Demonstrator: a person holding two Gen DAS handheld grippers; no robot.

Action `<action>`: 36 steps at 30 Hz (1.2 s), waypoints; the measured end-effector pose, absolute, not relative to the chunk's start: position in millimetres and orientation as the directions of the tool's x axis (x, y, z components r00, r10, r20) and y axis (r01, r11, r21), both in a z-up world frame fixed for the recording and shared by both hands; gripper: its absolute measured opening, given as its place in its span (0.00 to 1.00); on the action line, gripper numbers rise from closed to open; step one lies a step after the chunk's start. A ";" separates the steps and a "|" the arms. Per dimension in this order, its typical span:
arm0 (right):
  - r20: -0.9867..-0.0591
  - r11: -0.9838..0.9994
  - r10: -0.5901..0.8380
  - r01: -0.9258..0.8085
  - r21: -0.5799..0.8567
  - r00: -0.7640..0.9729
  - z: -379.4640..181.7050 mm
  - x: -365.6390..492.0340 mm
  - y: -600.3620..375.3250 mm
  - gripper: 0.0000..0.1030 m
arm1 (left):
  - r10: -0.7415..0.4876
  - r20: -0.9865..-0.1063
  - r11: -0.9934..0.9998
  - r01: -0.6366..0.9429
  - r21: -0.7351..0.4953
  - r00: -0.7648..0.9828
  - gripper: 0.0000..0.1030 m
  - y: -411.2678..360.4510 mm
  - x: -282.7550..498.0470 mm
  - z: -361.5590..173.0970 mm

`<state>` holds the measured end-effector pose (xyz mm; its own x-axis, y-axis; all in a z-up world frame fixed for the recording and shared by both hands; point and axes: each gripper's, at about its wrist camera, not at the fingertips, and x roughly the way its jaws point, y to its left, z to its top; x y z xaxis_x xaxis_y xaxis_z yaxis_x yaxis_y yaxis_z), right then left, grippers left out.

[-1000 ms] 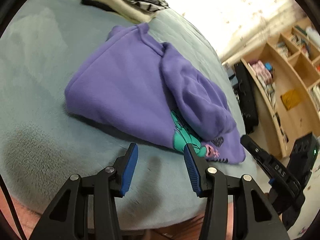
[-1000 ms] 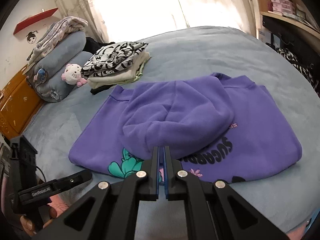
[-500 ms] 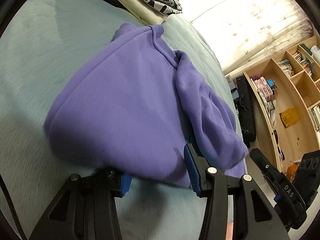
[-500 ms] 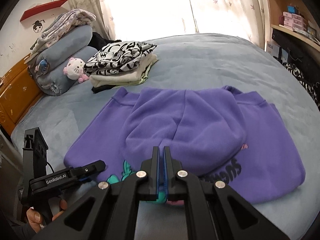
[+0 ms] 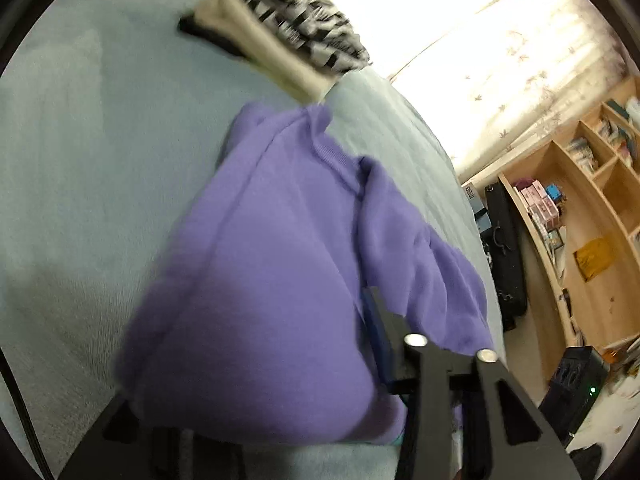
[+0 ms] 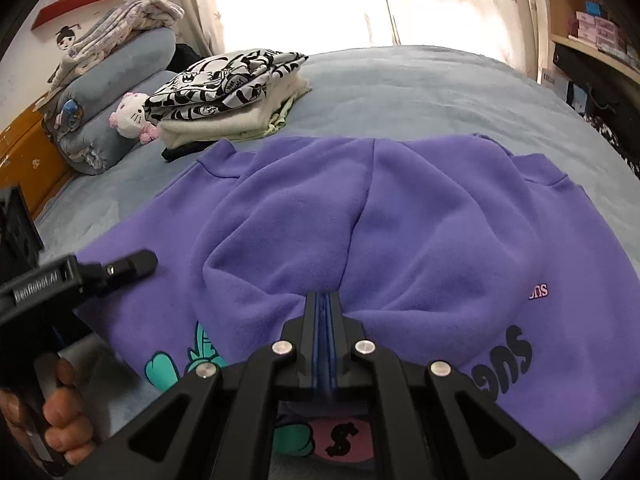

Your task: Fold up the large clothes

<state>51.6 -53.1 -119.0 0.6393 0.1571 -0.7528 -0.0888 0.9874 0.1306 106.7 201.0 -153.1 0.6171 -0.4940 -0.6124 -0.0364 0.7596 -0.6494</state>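
Note:
A purple sweatshirt [image 6: 420,232] with a teal and pink print lies partly folded on the blue-grey bed [image 6: 400,80]. My right gripper [image 6: 325,300] is shut on a fold of it near the front edge. In the left wrist view the sweatshirt [image 5: 260,300] bulges over my left gripper [image 5: 320,344]; the right finger [image 5: 380,320] shows against the cloth, the left finger is hidden under it. The view is blurred. The left gripper also shows in the right wrist view [image 6: 132,264] at the garment's left edge.
A stack of folded clothes [image 6: 228,92] with a black-and-white top sits at the back of the bed. Rolled blankets [image 6: 112,80] and a plush toy [image 6: 132,116] lie at the far left. Wooden shelves [image 5: 580,220] stand to the right of the bed.
My left gripper has moved forward into the sweatshirt's left edge, and the cloth now covers its left finger. My right gripper stayed shut on the fold and drew closer over the garment.

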 end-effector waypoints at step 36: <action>-0.672 0.700 0.191 0.381 0.604 0.715 -110.3 -73.0 -319.1 0.03 | -0.553 -0.679 0.720 0.686 -0.099 0.482 0.20 -181.8 64.6 -52.6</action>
